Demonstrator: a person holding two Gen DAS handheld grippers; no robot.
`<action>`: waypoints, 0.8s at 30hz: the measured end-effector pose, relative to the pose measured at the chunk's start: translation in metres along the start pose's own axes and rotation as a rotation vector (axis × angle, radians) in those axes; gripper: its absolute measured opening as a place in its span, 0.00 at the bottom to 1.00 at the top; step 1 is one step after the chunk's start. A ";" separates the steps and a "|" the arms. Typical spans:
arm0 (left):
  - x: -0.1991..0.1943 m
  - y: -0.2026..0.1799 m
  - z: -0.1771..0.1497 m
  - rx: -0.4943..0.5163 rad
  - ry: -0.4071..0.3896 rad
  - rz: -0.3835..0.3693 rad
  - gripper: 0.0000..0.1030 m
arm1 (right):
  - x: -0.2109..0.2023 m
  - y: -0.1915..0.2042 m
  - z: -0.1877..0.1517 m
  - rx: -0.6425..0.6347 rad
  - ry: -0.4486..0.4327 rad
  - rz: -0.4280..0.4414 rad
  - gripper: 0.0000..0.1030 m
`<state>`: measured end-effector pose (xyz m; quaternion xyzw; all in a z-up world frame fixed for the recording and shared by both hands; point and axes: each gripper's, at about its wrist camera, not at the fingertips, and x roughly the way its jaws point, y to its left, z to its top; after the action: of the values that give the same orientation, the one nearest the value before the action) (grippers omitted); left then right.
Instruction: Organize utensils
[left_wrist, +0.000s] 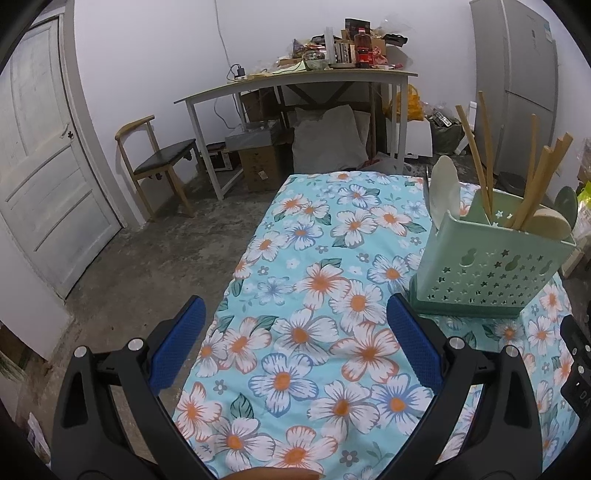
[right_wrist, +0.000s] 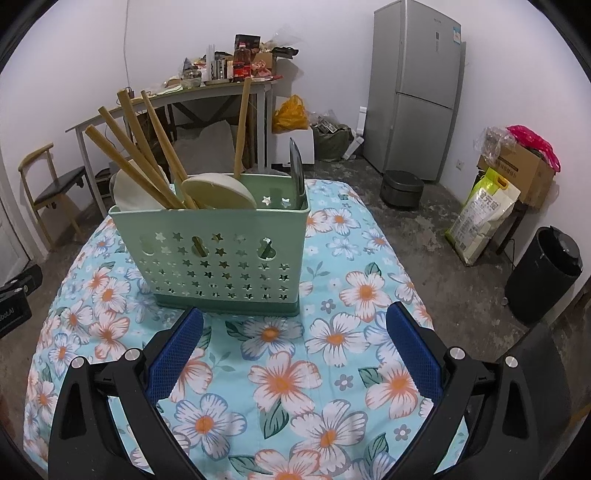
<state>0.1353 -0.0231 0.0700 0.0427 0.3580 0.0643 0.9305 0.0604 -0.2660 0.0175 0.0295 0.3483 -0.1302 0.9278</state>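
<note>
Both grippers, left (left_wrist: 295, 343) and right (right_wrist: 295, 347), spread empty; utensil holder (right_wrist: 210, 251) just beyond right.

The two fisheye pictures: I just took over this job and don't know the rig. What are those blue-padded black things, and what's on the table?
Each picture comes from a camera on a hand-held gripper carried by a person, looking forward along its two blue-padded fingers. The left hand-held gripper and the right hand-held gripper are both open and hold nothing. Below them is a table with a floral cloth. On it stands a green utensil holder with star-shaped holes, containing wooden chopsticks, pale spoons and a dark blade. No loose utensils show on the cloth.
</note>
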 end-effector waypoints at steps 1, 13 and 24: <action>0.000 -0.001 0.000 0.003 0.002 -0.003 0.92 | 0.000 0.000 0.000 0.000 0.000 0.000 0.94; -0.004 -0.009 -0.002 0.044 0.000 -0.030 0.92 | 0.000 -0.002 0.000 0.007 -0.001 -0.001 0.94; -0.011 -0.023 0.002 0.086 -0.018 -0.101 0.92 | -0.004 -0.006 0.002 0.006 -0.010 -0.013 0.94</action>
<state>0.1300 -0.0474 0.0760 0.0651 0.3539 0.0016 0.9330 0.0573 -0.2714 0.0219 0.0292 0.3437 -0.1375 0.9285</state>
